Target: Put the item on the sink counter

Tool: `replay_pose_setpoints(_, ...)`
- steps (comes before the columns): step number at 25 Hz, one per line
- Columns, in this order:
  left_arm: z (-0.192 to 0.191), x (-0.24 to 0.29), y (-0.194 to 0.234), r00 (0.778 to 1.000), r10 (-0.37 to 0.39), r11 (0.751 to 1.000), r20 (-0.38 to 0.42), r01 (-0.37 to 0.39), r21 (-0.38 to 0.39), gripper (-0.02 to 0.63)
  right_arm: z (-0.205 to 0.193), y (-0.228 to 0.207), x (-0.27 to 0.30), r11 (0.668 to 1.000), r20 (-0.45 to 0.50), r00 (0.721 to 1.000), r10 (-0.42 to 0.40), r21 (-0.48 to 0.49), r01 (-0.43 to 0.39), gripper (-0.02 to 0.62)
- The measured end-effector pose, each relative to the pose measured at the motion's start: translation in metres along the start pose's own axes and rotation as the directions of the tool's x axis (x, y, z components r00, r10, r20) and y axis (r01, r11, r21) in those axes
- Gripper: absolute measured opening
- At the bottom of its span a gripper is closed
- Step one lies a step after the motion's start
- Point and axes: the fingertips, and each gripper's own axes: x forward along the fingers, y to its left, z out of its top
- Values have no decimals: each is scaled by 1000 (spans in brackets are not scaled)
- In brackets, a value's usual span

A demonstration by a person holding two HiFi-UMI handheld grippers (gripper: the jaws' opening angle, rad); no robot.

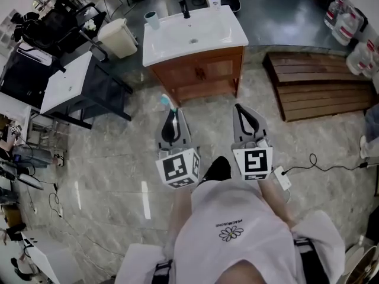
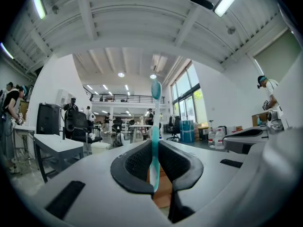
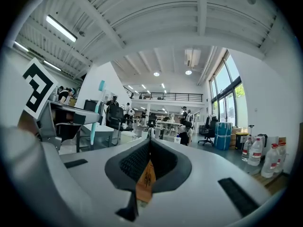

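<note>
Closest to the lens, white shirt (image 1: 237,235) with a small flower print, across the bottom of the head view. Just past it at 11 o'clock, left claw (image 1: 171,120), clamped on a teal toothbrush (image 1: 166,102). From above, only the brush end on show, poking beyond the tips toward 12 o'clock, over the marble floor (image 1: 118,158) and short of the sink bench (image 1: 228,39); not on the bench yet.

Made plain only in the left gripper view: handle pinched between the two black pads (image 2: 135,167), narrow gap, stem upright, bristle head high above the claw at 12 o'clock.

At 1 o'clock from the shirt, right claw (image 1: 244,116), level with its partner and well apart from it. Settled in the right gripper view: jaws brought together at the tips, nothing between them, just a sliver of brown cabinet wood seen through the lower slot. Caught there too, at 9 o'clock, and missing from the left gripper view: the other claw's marker cube (image 3: 38,90) and the toothbrush standing beside it.

Given by the head view alone: layout of the sink bench at 12 o'clock, with a cup (image 1: 152,19) on its left corner, a dark faucet (image 1: 185,7) behind the basin, a small bottle (image 1: 213,0) at the back right. Farther right at 2 o'clock, slatted wooden platform (image 1: 320,84) on the floor.
</note>
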Motion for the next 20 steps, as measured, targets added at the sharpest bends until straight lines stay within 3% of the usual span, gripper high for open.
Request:
replay_pose_setpoints(8,-6,34,17,1000,16,1000,8,-16,-22,51,-3,-4,26,999,8,1000,17,-30,-16,12)
replay_pose_setpoints(12,-5,75,28,1000,3,999,25,-2,-35,51,3,-13,61,997,39,999,16,-78,-13,12)
replay_pose_setpoints(20,-1,174,54,999,-15,997,51,19,-79,51,-1,-28,151,993,7,1000,5,-116,-4,12)
